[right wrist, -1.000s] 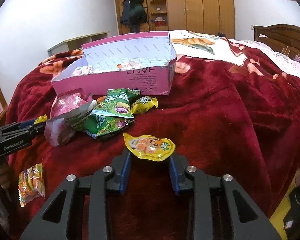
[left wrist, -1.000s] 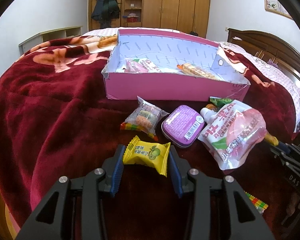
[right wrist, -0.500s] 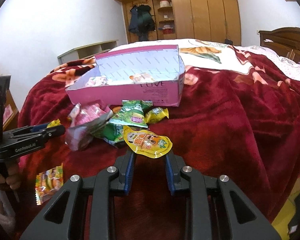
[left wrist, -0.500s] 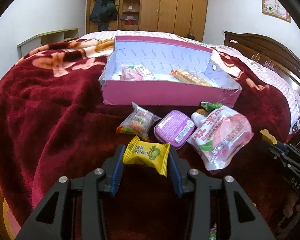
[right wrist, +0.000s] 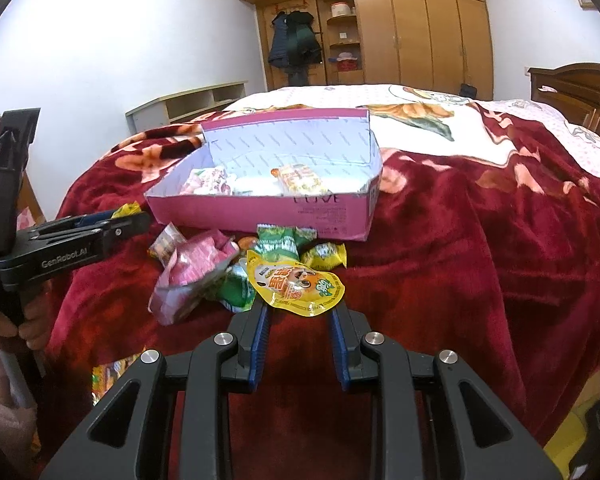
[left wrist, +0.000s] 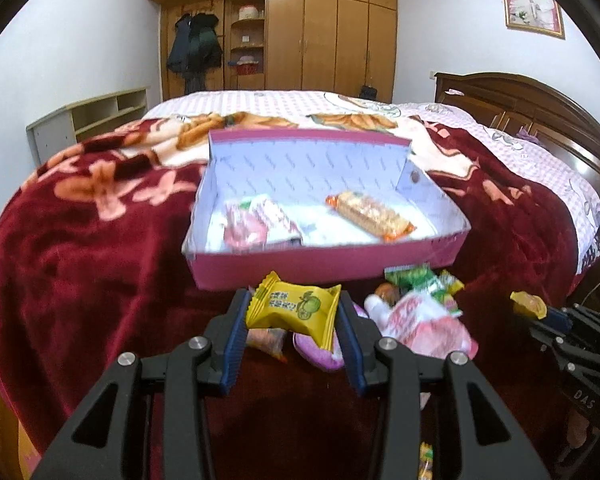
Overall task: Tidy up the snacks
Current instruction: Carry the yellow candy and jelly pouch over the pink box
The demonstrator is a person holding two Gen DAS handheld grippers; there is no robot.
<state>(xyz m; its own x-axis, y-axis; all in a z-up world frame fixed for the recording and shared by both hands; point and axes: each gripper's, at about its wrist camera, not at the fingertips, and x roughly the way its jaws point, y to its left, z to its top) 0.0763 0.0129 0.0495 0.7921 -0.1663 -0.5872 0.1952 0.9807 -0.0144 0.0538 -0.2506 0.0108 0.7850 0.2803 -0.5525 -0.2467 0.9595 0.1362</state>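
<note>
Left wrist view: the left tool (left wrist: 293, 322) is clamped on one yellow candy packet (left wrist: 294, 310). The pink box (left wrist: 328, 268) lies straight ahead, long axis crosswise, holding two snacks.

Right wrist view: the right tool (right wrist: 299, 316) grips one yellow pouch (right wrist: 296, 285), and the box sits ahead, slightly left.

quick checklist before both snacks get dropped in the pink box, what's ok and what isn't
1. Left tool clamped on the yellow pillow-wrapped candy: ok.
2. Right tool clamped on the flat yellow-orange foil pouch: ok.
3. Open pink cardboard box has free floor between its two packets: ok.
4. Both snacks over the box: not ok, both short of the near wall.
5. Tools apart from each other: ok.
</note>
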